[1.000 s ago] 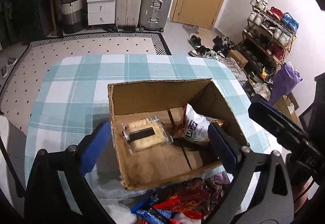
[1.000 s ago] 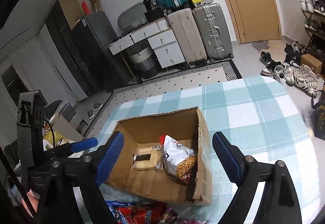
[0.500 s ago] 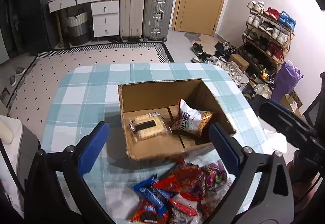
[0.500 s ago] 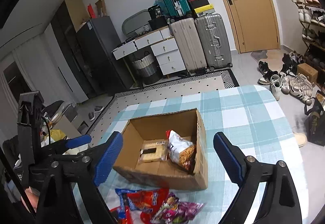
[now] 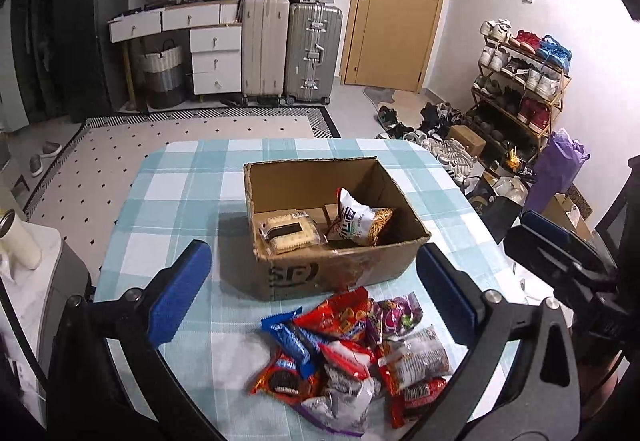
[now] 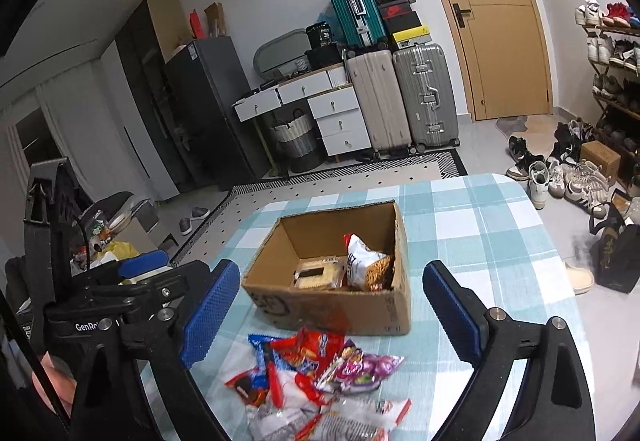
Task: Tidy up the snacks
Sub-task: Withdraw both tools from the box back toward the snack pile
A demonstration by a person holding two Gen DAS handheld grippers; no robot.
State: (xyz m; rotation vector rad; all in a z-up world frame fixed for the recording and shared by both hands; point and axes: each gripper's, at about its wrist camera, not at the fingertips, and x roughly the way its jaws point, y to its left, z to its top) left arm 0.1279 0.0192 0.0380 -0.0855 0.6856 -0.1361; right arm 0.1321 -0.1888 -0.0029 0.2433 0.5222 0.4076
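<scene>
- Snacks (image 5: 352, 353) heaped on checked tablecloth (image 5: 168, 209), just before cardboard box (image 5: 332, 273).
- Suitcases (image 5: 292, 49), shoe rack (image 5: 520, 81) behind.
- Left gripper (image 5: 312, 293) spread, empty; right gripper (image 6: 332, 313) opening, empty.

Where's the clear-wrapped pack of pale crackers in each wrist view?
Left wrist: clear-wrapped pack of pale crackers lies just left of centre, in the near-left part of the brown cardboard box.
Right wrist: it sits at centre, on the box floor.
Shared landmark: the white and orange chip bag immediately to its right.
</scene>
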